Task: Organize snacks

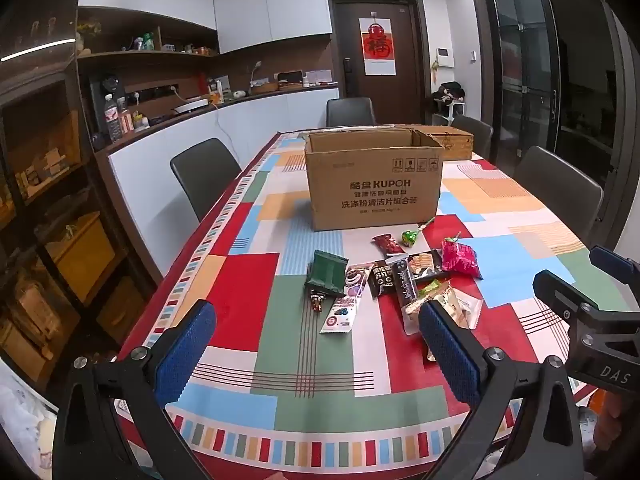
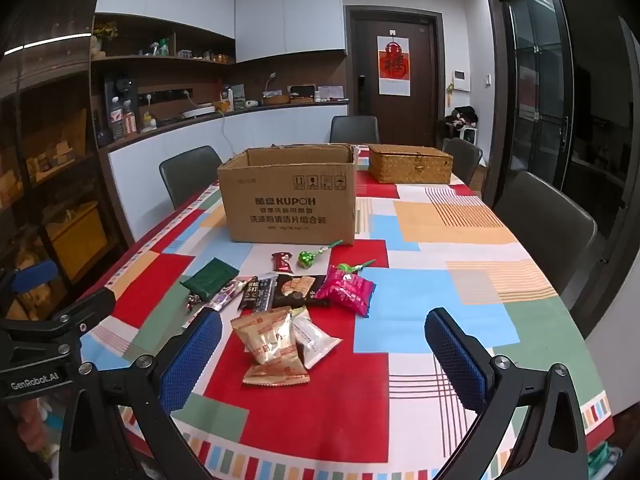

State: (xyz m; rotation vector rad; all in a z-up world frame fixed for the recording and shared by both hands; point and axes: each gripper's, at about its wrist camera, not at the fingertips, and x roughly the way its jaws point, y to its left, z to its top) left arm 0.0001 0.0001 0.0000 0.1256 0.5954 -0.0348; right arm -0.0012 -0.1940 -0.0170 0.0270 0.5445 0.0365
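- Behind the patchwork-cloth desk (image 2: 440,248) I see a dining room with dark chairs, a counter and a brown door.
- Nearest my right tool (image 2: 324,354) lie the tan crinkled foil snack packets (image 2: 266,338), in a loose heap just ahead and slightly left of its centre, long axis running roughly away from me; a white-and-clear packet (image 2: 316,338) leans on them.
- Both the right tool and the left tool (image 1: 316,346) stand with jaws wide apart, holding nothing, hovering over the desk's near edge.
- I judge the right one closer to the tan heap; the left faces the flat dark green pouch (image 1: 326,274) and the long purple-and-white wrapper (image 1: 346,304).
- Further out: dark biscuit packs, a pink crinkled bag (image 2: 348,290), a green foil lollipop (image 2: 307,259), a small red wrapped candy (image 2: 282,262).
- Beyond them stands the open brown cardboard box (image 2: 290,204), the likely destination, with a woven straw lidded basket (image 2: 410,164) behind.
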